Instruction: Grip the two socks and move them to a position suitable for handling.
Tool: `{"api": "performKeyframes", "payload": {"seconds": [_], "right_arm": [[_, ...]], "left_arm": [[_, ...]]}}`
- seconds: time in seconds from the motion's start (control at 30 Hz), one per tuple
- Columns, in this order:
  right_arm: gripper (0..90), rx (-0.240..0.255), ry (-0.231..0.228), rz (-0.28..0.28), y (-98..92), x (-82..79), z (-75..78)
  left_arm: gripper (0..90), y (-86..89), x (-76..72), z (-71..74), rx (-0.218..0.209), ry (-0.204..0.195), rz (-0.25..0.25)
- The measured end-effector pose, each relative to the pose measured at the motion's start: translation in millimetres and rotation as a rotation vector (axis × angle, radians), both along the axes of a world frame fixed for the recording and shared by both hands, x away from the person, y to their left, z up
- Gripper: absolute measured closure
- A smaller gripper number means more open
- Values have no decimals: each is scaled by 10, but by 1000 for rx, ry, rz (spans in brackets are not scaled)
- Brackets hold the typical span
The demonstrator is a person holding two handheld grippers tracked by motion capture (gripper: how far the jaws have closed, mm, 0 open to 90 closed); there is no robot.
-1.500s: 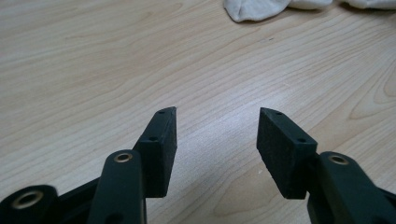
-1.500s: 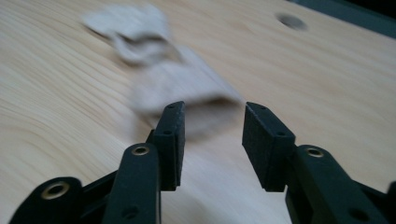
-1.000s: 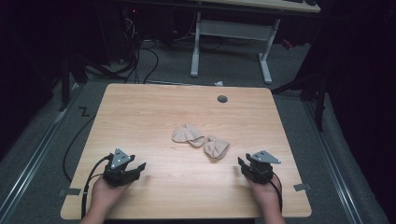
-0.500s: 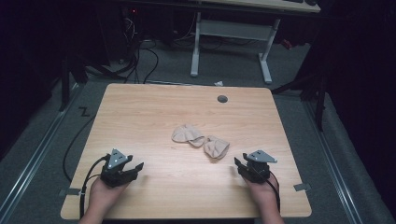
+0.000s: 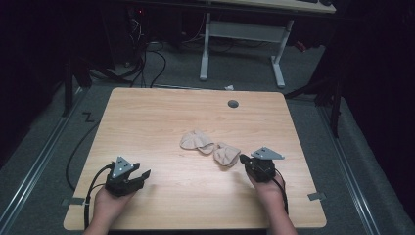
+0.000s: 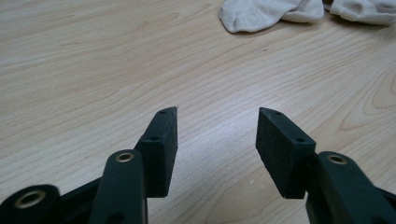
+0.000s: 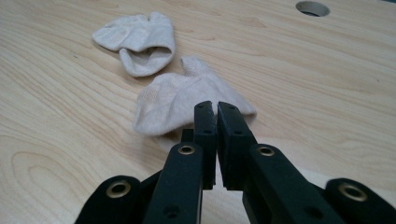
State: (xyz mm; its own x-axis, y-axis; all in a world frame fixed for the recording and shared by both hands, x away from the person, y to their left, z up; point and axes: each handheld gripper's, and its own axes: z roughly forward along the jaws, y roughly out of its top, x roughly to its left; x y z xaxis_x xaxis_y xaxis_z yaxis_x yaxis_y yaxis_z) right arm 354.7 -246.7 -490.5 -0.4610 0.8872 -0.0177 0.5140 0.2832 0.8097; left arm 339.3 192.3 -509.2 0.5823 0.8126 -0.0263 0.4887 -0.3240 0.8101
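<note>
Since a second ago my right gripper (image 5: 243, 159) has slid up to the nearer beige cotton sock (image 5: 226, 153), its jaws just clenched empty. That sock lies just ahead on the wooden counter (image 5: 161, 122); my left gripper (image 5: 143, 175), released, sits well apart.
</note>
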Motion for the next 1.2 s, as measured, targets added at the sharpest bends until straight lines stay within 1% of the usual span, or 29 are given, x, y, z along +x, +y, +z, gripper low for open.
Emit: {"api": "performKeyframes", "payload": {"seconds": [0.03, 0.07, 0.1, 0.13, 0.17, 0.2, 0.23, 0.27, 0.3, 0.33, 0.4, 0.43, 0.47, 0.5, 0.53, 0.57, 0.6, 0.63, 0.7, 0.73, 0.8, 0.83, 0.93, 0.97, 1.03, 1.07, 1.1, 1.13, 1.2], "right_arm": [[868, -1, 3, 5, 24, 32, 3], [867, -22, 15, 17, 87, 124, -11], [867, -22, 15, 17, 87, 124, -11], [866, -35, 27, 28, 146, 223, -35], [866, -35, 27, 28, 146, 223, -35], [866, -47, 41, 31, 193, 317, -45], [866, -47, 41, 31, 193, 317, -45], [866, -56, 43, 29, 240, 412, -44], [866, -56, 43, 29, 240, 412, -44], [867, -80, 45, 24, 274, 505, -42], [868, -81, 52, 19, 276, 532, -43], [870, -95, 62, 11, 274, 587, -55], [872, -104, 71, 8, 272, 603, -67], [872, -104, 71, 8, 272, 603, -67], [872, -120, 91, 2, 270, 617, -111], [872, -126, 97, 2, 267, 618, -138], [872, -126, 97, 2, 267, 618, -138], [871, -131, 101, -2, 258, 600, -183], [871, -125, 102, -1, 254, 583, -208], [871, -136, 116, -7, 247, 551, -268], [871, -138, 118, -6, 240, 536, -300], [871, -125, 115, -12, 220, 501, -325], [869, -128, 120, -7, 215, 477, -312], [869, -139, 116, 1, 220, 457, -312], [869, -132, 111, 7, 228, 410, -322], [868, -122, 112, 17, 236, 359, -325], [868, -122, 112, 17, 236, 359, -325], [867, -124, 109, 34, 253, 302, -324], [863, -126, 109, 42, 258, 280, -322]], "left_arm": [[489, 3, 1, -4, 7, 6, -5], [489, -2, 3, -9, 10, 4, -7], [489, -2, 3, -9, 10, 4, -7], [489, -7, 4, -12, 4, 6, -6], [489, -7, 4, -12, 4, 6, -6], [489, 1, 3, -7, 14, 6, -12], [489, 1, 3, -7, 14, 6, -12], [490, 8, 1, -2, 16, 3, -14], [489, 8, 1, -2, 16, 3, -14], [489, 13, 2, -4, 10, 1, -8], [490, 18, 2, -6, 9, 3, -7], [489, 22, 1, -6, 8, 4, -7], [490, 24, -6, -3, 10, 2, -10], [489, 24, -6, -3, 10, 2, -10], [489, 25, -13, 3, 7, -1, -12], [488, 25, -13, 3, 7, -1, -12], [488, 29, -14, 6, 10, -2, -14], [488, 35, -14, 7, 10, -2, -14], [488, 34, -13, 6, 8, -1, -14], [488, 33, -6, 0, 6, -2, -12], [488, 31, -2, -3, 3, 2, -10], [487, 32, 1, -4, 8, 0, -6], [488, 47, 8, 1, 3, 2, 4], [488, 53, 10, 5, 0, 6, 5], [488, 59, 15, 6, -3, 4, 12], [488, 60, 20, 5, -1, 5, 13], [488, 60, 20, 5, -1, 5, 13], [488, 52, 20, 4, -2, 5, 15], [488, 43, 17, 4, 3, 4, 13]]}}
